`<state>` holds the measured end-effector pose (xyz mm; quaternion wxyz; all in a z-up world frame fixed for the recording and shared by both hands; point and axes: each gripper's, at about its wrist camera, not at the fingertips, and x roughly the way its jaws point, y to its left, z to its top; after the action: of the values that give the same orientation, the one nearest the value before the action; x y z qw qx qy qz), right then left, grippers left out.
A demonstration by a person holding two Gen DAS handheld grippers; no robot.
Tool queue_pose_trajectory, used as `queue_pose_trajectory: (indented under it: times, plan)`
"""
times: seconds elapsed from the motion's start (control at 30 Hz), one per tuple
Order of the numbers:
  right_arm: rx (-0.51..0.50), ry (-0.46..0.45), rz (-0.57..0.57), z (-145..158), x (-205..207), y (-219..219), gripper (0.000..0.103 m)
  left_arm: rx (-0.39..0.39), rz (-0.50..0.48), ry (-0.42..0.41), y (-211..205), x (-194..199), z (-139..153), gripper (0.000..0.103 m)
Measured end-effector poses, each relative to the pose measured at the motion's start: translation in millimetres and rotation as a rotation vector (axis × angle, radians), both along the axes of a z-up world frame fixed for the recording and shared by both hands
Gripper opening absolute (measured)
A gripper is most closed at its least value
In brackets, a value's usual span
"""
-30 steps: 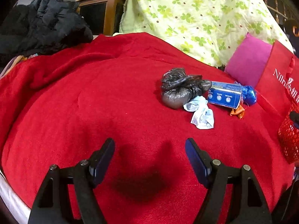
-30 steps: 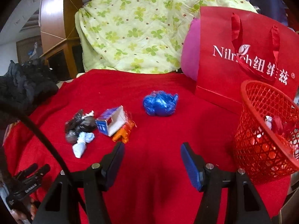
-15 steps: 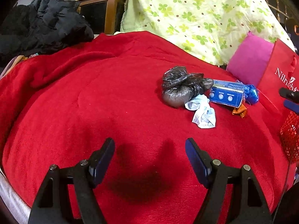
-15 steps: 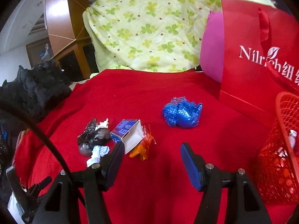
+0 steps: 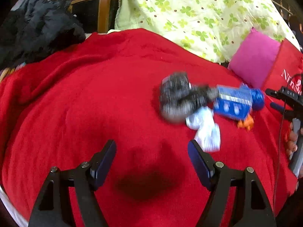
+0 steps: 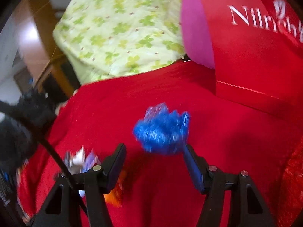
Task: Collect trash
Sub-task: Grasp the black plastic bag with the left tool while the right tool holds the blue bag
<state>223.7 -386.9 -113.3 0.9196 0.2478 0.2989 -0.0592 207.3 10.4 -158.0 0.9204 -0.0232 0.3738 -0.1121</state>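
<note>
red blanket (image 5: pixel 94 104) under blue wrapper (image 6: pixel 162 132)

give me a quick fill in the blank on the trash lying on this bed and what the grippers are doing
The trash lies on a ____ blanket.
The crumpled wrapper just ahead of the right gripper is ____.
The left gripper has ____ between its fingers.
The pillow next to the red paper bag is ____.

Missing words: red; blue; nothing; pink

Red blanket (image 5: pixel 94 104): fleecy matt cloth; blue wrapper (image 6: pixel 162 132): crinkled glossy plastic; quilt (image 5: pixel 198 13): soft printed cotton; red bag (image 6: pixel 255 56): smooth paper.
</note>
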Motion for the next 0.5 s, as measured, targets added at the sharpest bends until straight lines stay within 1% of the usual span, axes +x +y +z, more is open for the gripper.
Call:
queue_pose_trajectory:
  times: [0.07, 0.13, 0.23, 0.27, 0.3, 0.37, 0.43, 0.5]
  plan:
    - [-0.009, -0.013, 0.000, 1.9, 16.4, -5.5, 0.076, -0.018, -0.019, 0.003, -4.0, 26.0, 10.0, 0.078]
    - [-0.014, -0.023, 0.013, 0.8, 30.8, -10.0, 0.077, -0.056, -0.043, 0.031, -10.1, 55.6, 15.0, 0.078]
    - [-0.012, -0.002, 0.046, -5.8, 51.2, -15.6, 0.077, -0.090, -0.065, 0.074, -24.3, 93.7, 13.0, 0.078]
    - [-0.013, 0.009, 0.059, -8.6, 58.4, -16.7, 0.077, -0.112, -0.086, 0.095, -28.9, 102.8, 9.9, 0.078]
    - [-0.012, 0.020, 0.072, -11.3, 63.8, -17.7, 0.077, -0.145, -0.123, 0.146, -36.0, 116.4, 2.6, 0.078]
    - [-0.002, 0.044, 0.112, -18.4, 74.4, -17.9, 0.077, -0.181, -0.125, 0.203, -41.5, 129.7, -8.6, 0.078]
    - [-0.006, 0.068, 0.150, -24.2, 82.3, -15.6, 0.077, -0.247, -0.132, 0.251, -45.5, 143.0, -20.5, 0.078]
    - [-0.027, 0.104, 0.164, -29.6, 90.1, -13.0, 0.077, -0.290, -0.125, 0.285, -49.4, 152.5, -29.2, 0.078]
